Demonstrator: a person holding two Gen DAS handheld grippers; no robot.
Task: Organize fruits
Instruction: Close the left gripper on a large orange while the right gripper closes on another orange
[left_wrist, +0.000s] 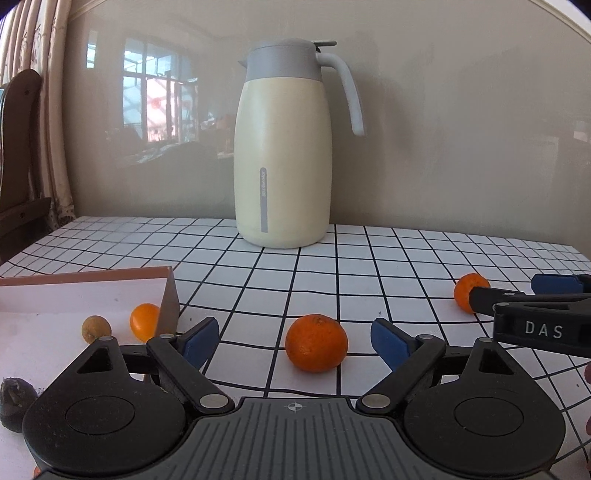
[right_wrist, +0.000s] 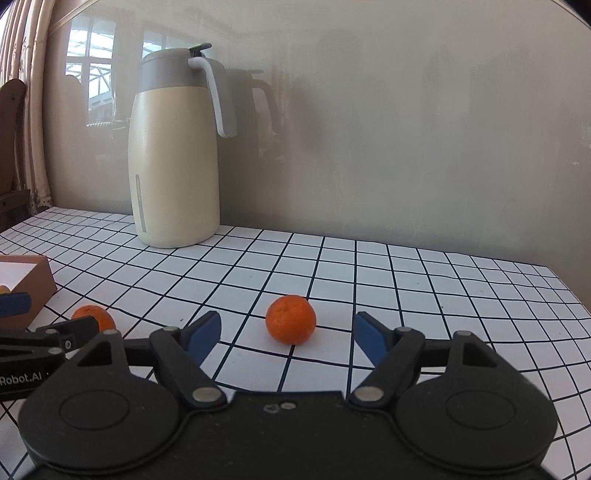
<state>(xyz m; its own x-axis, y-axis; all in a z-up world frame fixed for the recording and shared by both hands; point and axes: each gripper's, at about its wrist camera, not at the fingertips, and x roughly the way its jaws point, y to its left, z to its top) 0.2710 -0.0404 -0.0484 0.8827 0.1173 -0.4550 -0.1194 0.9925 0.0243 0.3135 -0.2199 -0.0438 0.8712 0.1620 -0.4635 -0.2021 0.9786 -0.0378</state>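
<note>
I hold both grippers spread apart: left gripper (left_wrist: 291, 338) faces one orange (left_wrist: 316, 342), right gripper (right_wrist: 288, 332) faces another orange (right_wrist: 291, 319). Next: advance, close, carry to the box (left_wrist: 85, 291).

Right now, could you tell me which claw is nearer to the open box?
Left. The left claw sits open right beside the box, while the right claw is farther right, facing another orange.

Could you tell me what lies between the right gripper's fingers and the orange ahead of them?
Nothing: in the right wrist view only bare checked tablecloth separates the open right gripper from the orange.
</note>
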